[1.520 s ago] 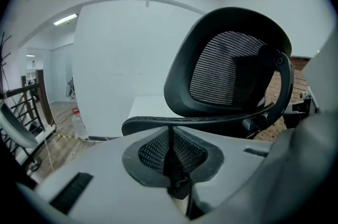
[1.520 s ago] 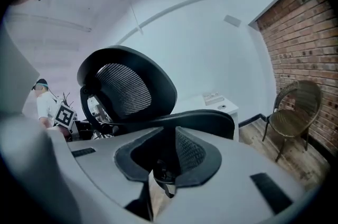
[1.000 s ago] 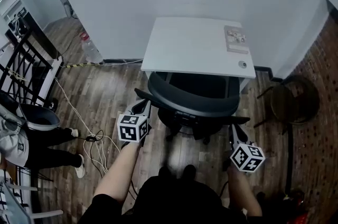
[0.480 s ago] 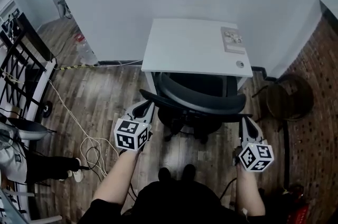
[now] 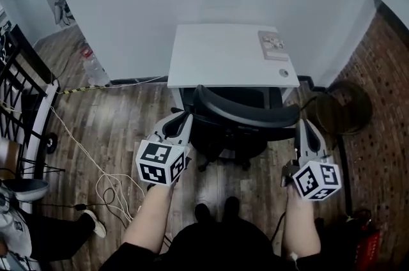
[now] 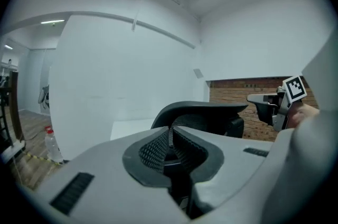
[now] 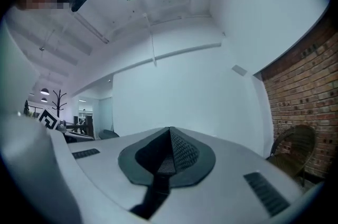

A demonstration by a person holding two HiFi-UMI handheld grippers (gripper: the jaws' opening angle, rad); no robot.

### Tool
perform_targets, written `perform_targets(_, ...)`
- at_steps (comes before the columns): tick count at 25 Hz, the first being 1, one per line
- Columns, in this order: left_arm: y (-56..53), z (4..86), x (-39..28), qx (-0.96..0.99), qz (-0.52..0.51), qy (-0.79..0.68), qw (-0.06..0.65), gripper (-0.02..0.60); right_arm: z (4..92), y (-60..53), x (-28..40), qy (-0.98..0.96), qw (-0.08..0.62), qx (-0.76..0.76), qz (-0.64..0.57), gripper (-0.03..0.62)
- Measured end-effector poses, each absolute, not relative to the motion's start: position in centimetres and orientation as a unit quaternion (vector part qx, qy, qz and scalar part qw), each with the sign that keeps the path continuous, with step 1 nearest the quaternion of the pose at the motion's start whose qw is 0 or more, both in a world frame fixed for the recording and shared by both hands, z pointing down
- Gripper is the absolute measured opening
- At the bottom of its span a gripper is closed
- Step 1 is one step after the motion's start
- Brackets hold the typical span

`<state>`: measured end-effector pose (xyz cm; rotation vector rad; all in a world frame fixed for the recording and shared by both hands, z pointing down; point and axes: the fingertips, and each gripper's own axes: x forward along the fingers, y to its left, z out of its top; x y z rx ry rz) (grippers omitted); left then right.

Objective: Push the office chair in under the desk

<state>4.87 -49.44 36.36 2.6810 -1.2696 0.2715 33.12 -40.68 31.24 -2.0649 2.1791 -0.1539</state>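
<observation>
— How do the tongs stand?

— The left gripper point(image 6: 170, 132) has its jaws together, ribbed pads meeting, with nothing between them. The right gripper point(image 7: 169, 136) has just been closing. Its jaws now meet as well, and they too are empty.

— Are they on the chair?

— Neither grips it. In the head view one is held out at either end of the curved backrest of the office chair point(image 5: 246, 115). The left tips are just beside its left end, and the right ones are just off its right end. Whether either touches it I cannot tell. In the left gripper view the backrest sits beyond the jaw tips.

— And the chair itself?

— Its seat reaches in under the white desk point(image 5: 217, 59). The backrest is just in front of the desk's front edge, and the base stands on the wood floor point(image 5: 128, 110).

— Anything else around?

— There is a card point(image 5: 273, 45) on the desk's right side and a plastic bottle point(image 5: 91, 69) by the white wall at left. Cables point(image 5: 96, 167) trail across the floor, and a round wicker chair point(image 5: 345, 111) stands at right by the brick wall point(image 7: 306, 91).
</observation>
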Motion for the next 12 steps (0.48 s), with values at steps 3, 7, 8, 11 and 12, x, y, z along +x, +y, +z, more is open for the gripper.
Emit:
perform_targets(3,-48.7,35.2,5.1,0.901,0.094,-0.418,0.060,0.021,29.6,-40.1,31.3,0.726,0.072,-0.683,-0.031,0.005)
perform_targets(7,-47.6,35.1,4.5,0.896,0.082,-0.431,0.070,0.021,29.9,-39.3,30.3,0.731,0.064,-0.679,-0.030,0.003)
perform_targets(8,-47.3,35.5,4.4,0.894,0.086,-0.434,0.072,0.021,30.2,-39.3,30.2,0.732,0.065,-0.678,-0.033,0.003)
perform_targets(11,-47.4,36.5,4.8,0.889,0.097,-0.439,0.081,0.021,30.7,-39.3,30.6,0.738,0.066,-0.670,-0.035,0.003)
perform_targets(12,-47.5,36.6,5.1,0.888,0.097,-0.443,0.081,0.021,30.9,-39.3,31.0,0.741,0.065,-0.667,-0.035,0.003)
